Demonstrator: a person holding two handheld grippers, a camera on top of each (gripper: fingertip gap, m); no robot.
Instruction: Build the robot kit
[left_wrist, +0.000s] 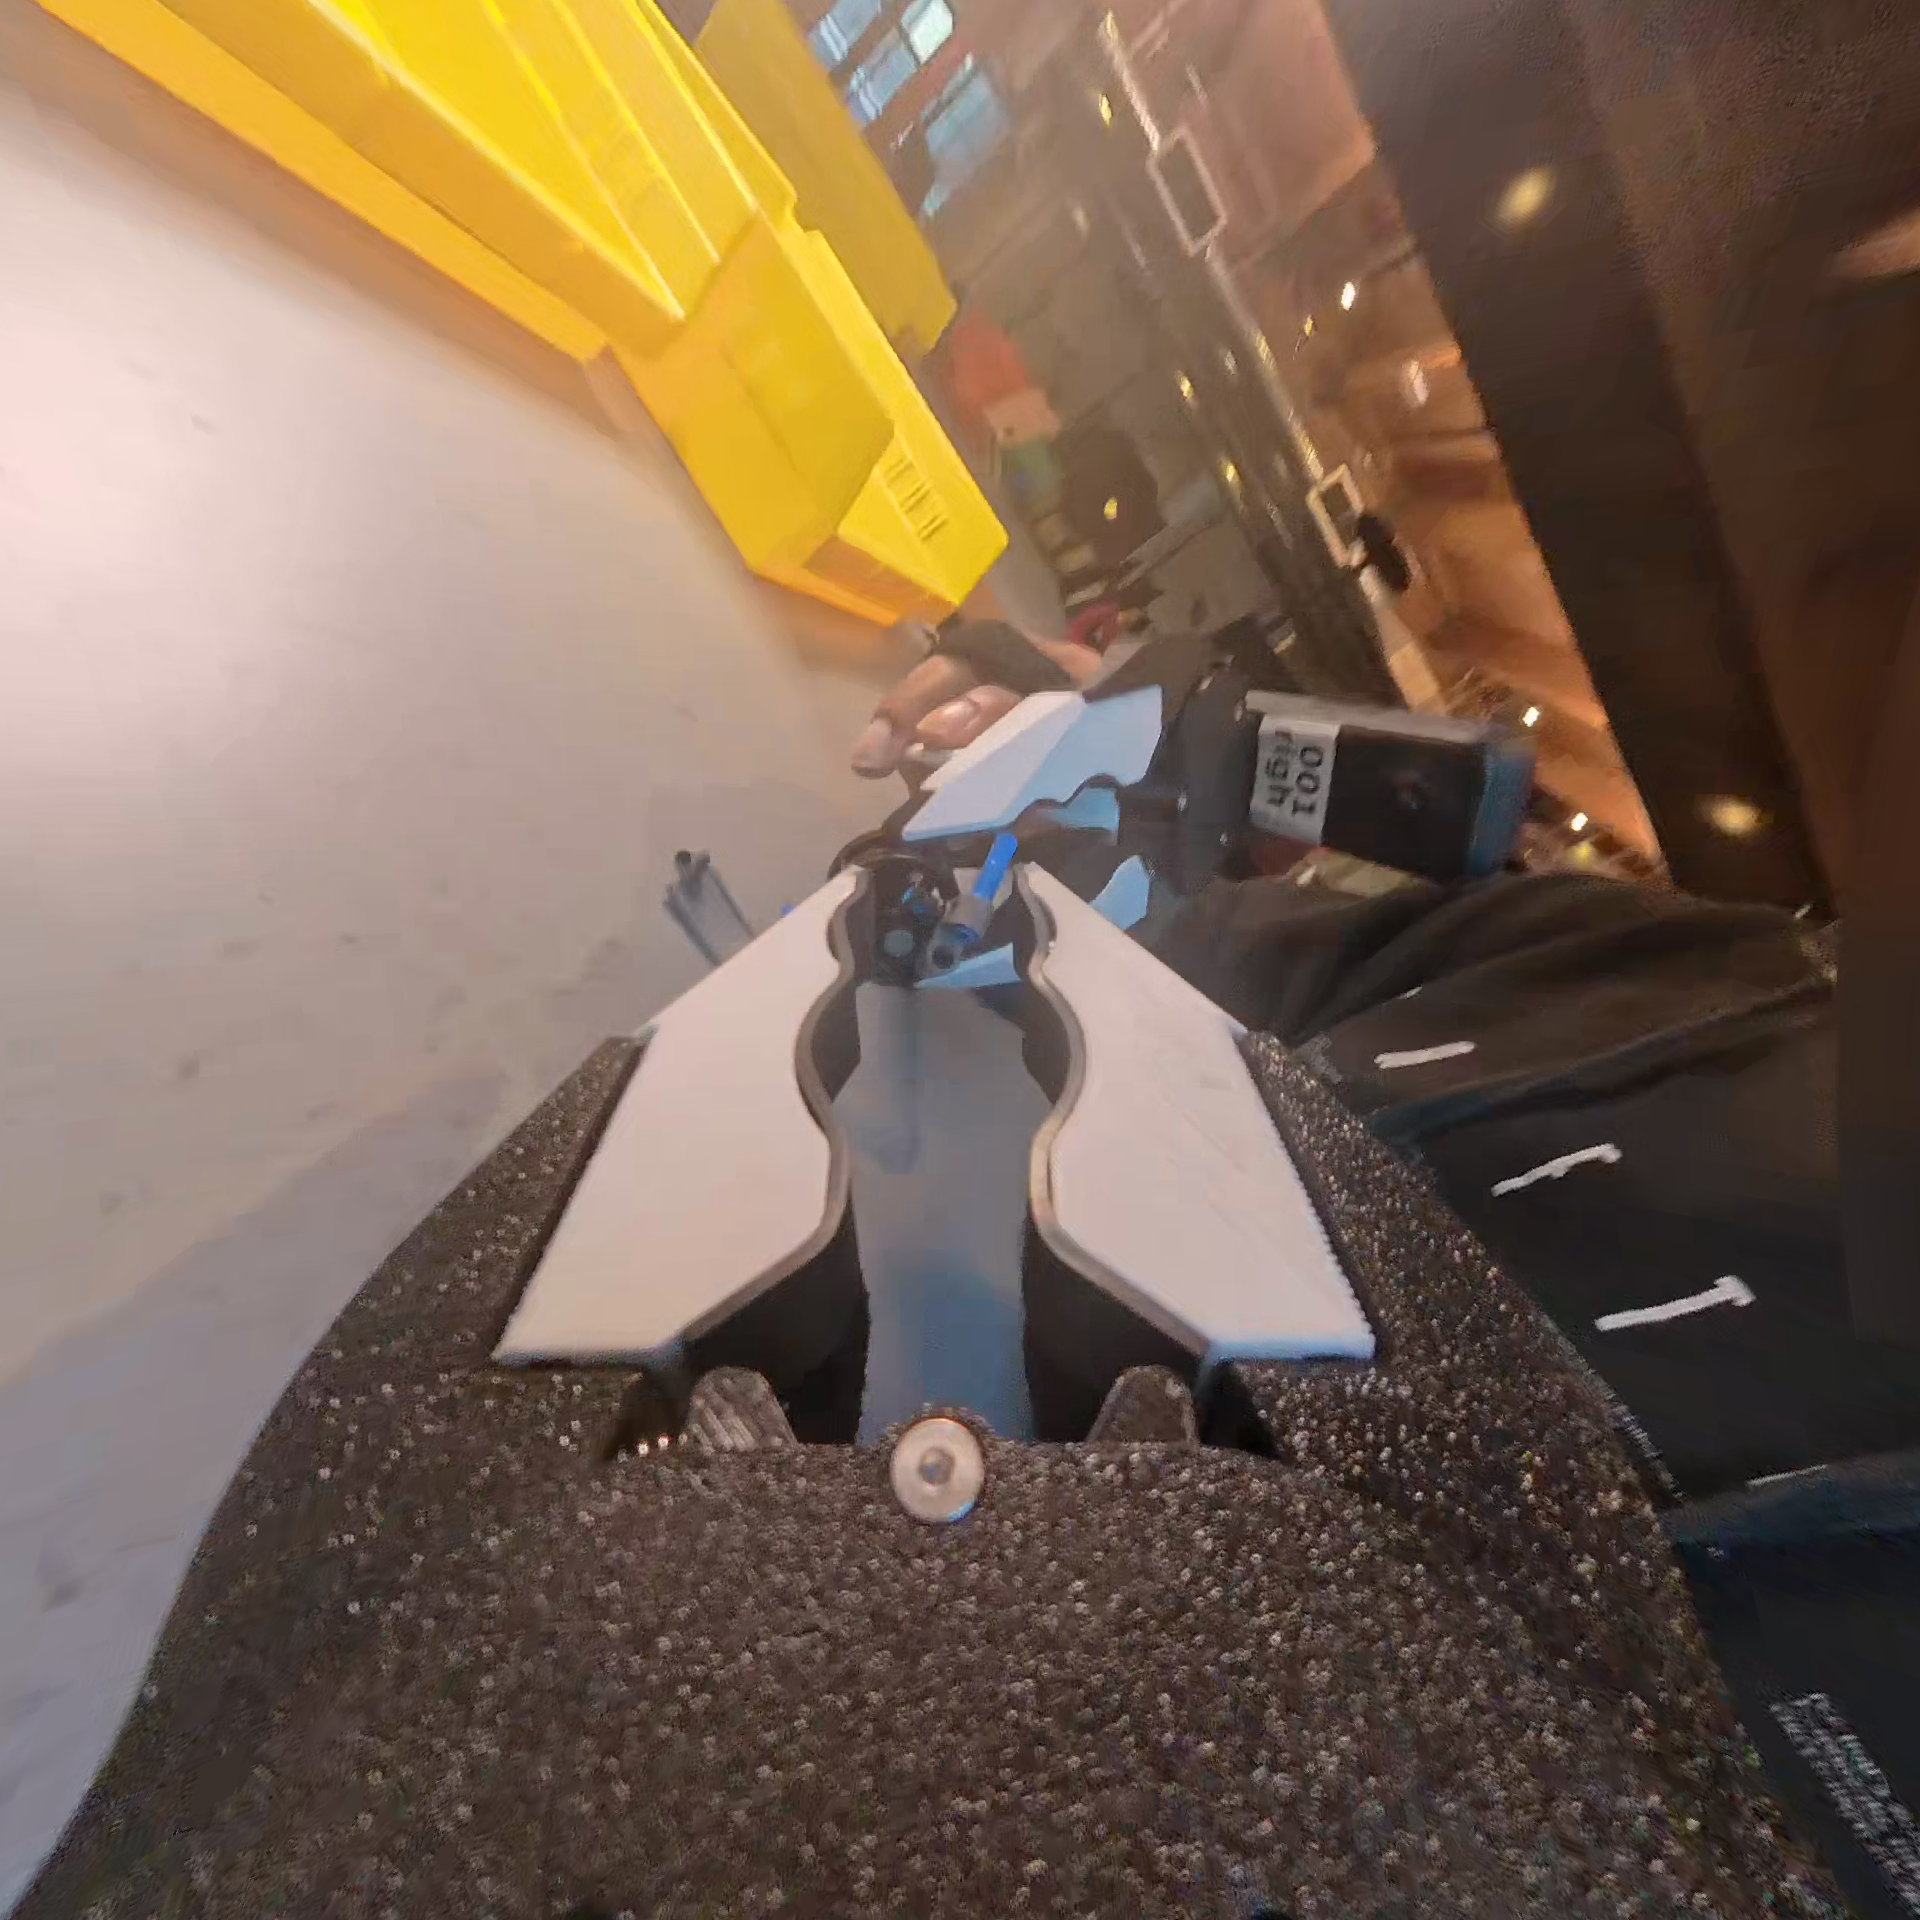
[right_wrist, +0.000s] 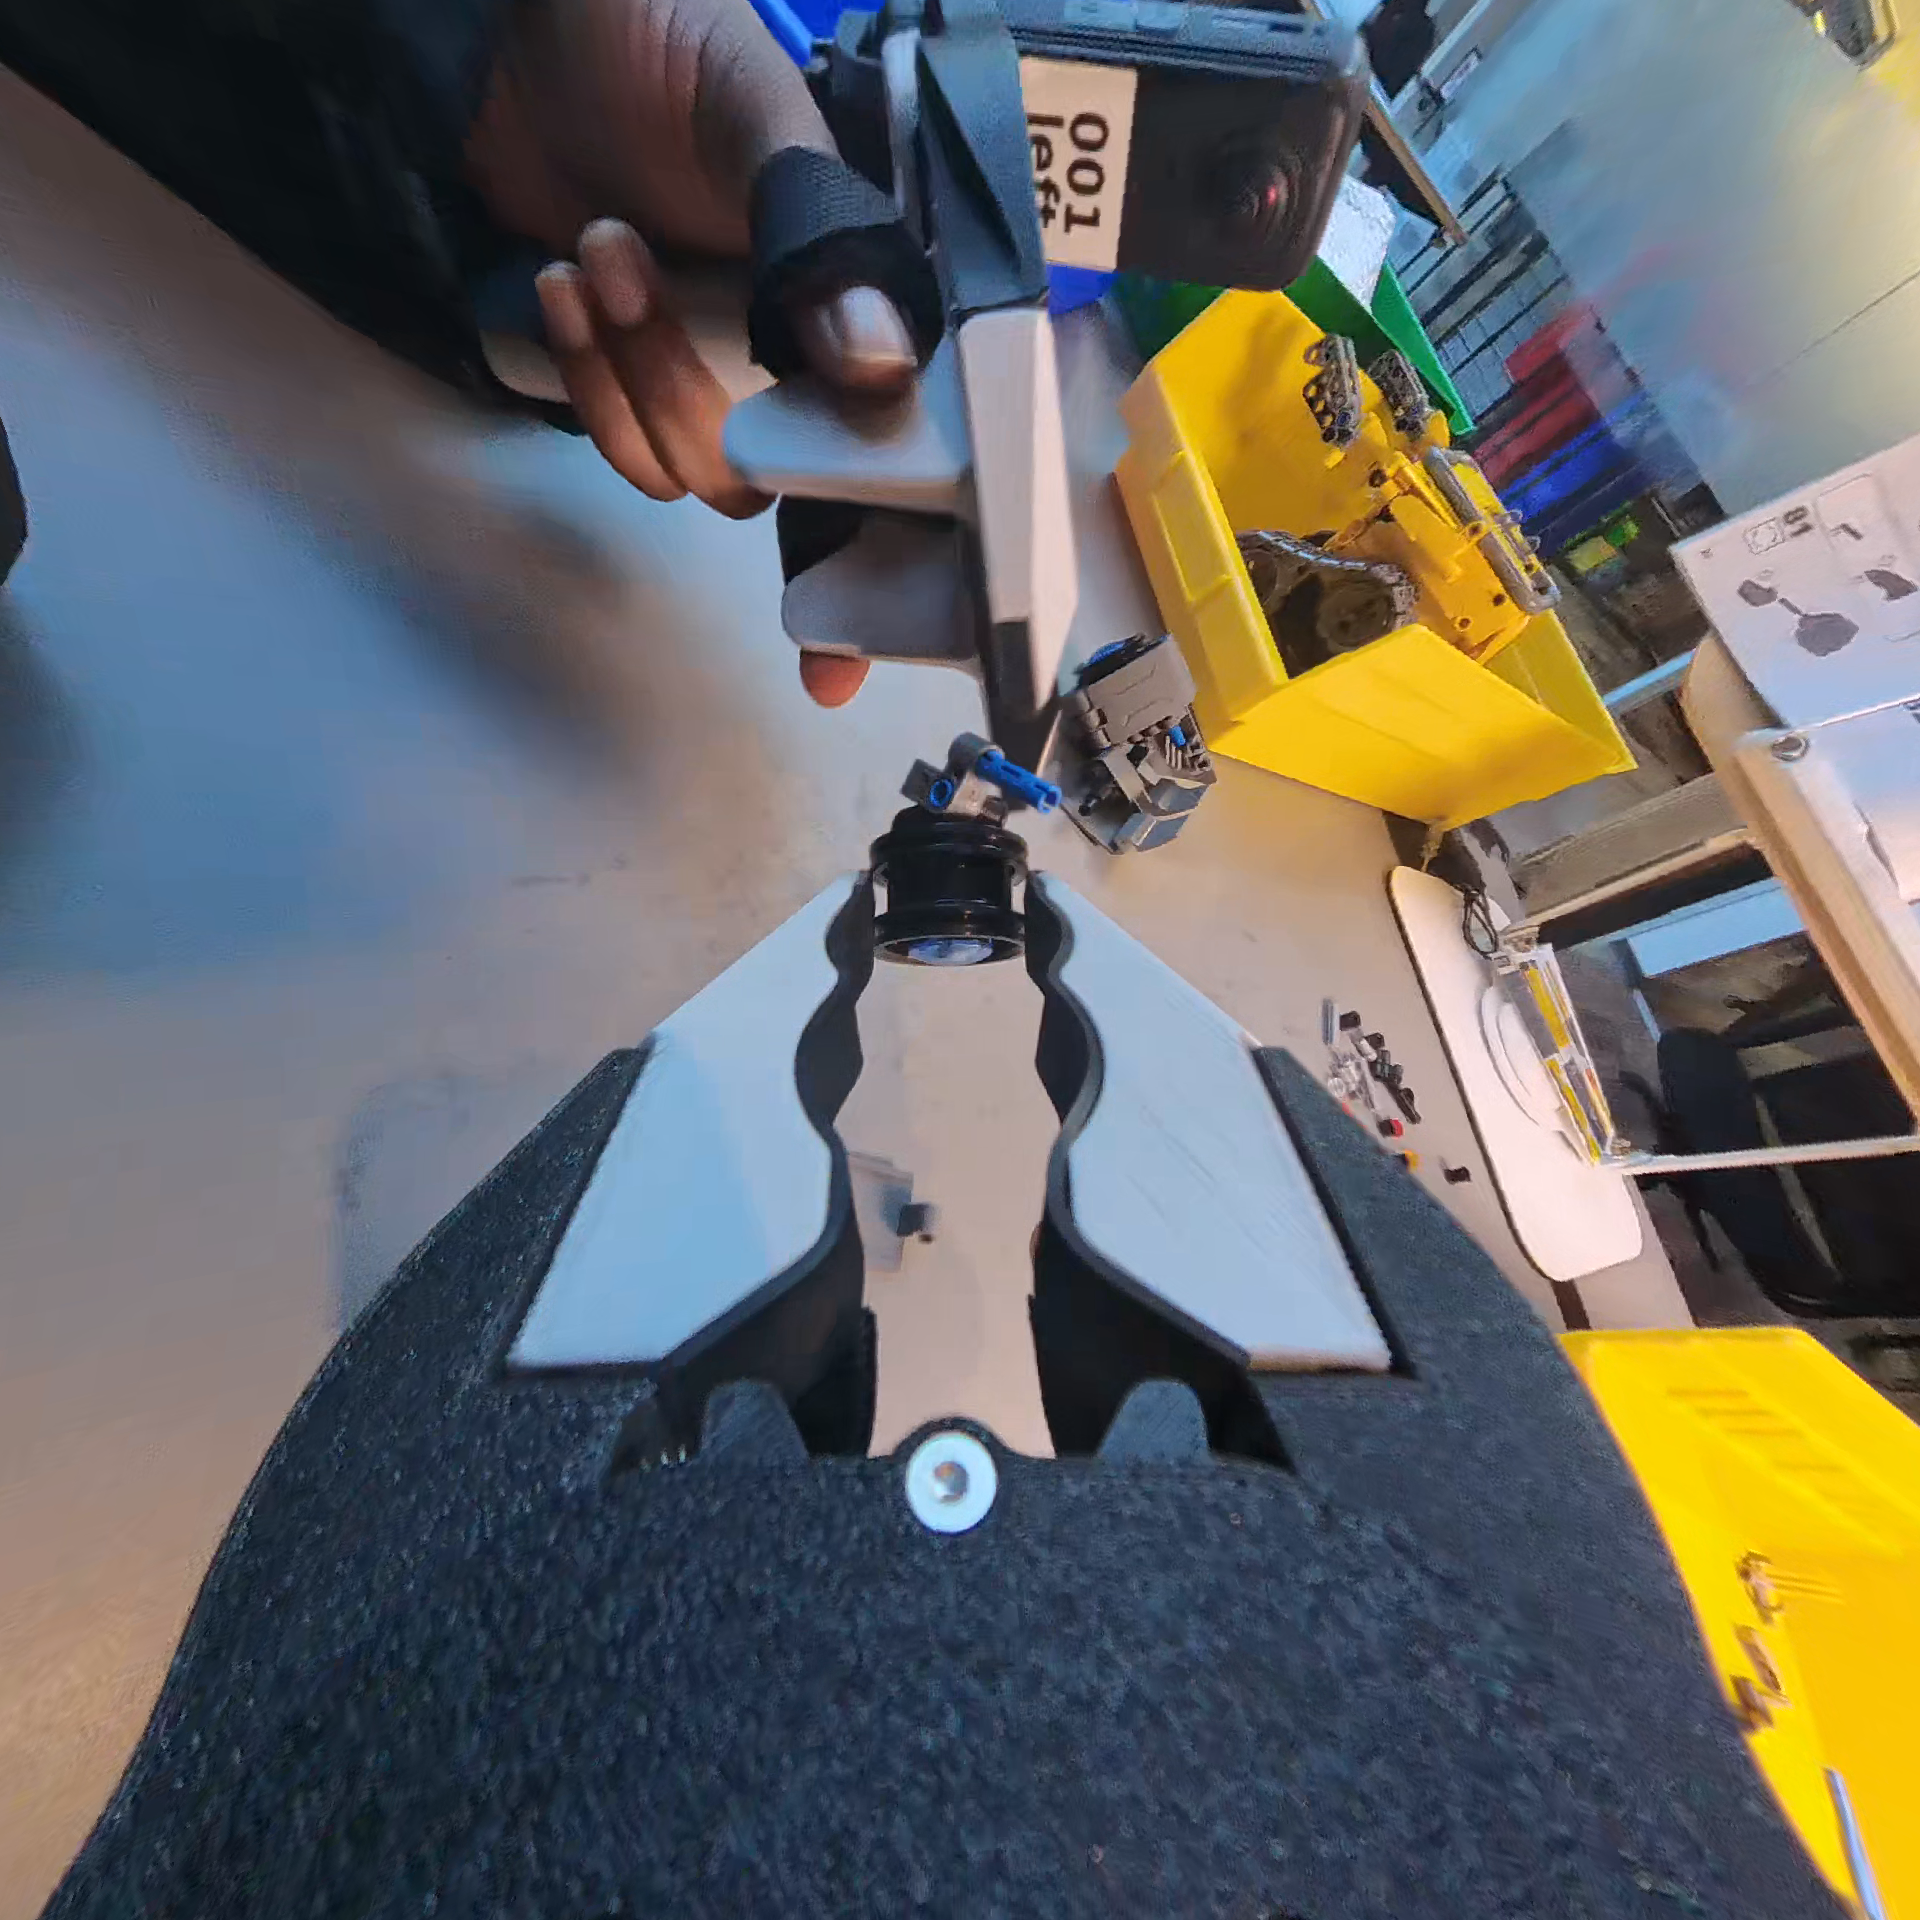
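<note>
Left wrist view: left gripper (left_wrist: 940, 914) fingertips close narrowly around grey-blue pin piece (left_wrist: 951, 920) beside right gripper (left_wrist: 1023, 821); right wrist view: right gripper (right_wrist: 948, 914) clamps black wheel (right_wrist: 948, 902) above table (right_wrist: 312, 831), near yellow bin (right_wrist: 1382, 717).

The yellow bins (left_wrist: 582, 197) at the upper left of the left wrist view are running off the top edge. The room behind them, in the upper right, is blurring into dark shapes and orange light. Between this view's fingertips, a small black and blue assembly (left_wrist: 914, 925) is showing too indistinctly to tell its parts. In the right wrist view, a hand (right_wrist: 675, 260) at the upper left is being cut off by the top edge. Tiny loose parts (right_wrist: 1371, 1070) at the middle right of the bench (right_wrist: 312, 831) are too small to identify. A yellow bin (right_wrist: 1787, 1558) is leaving the frame at the lower right.
</note>
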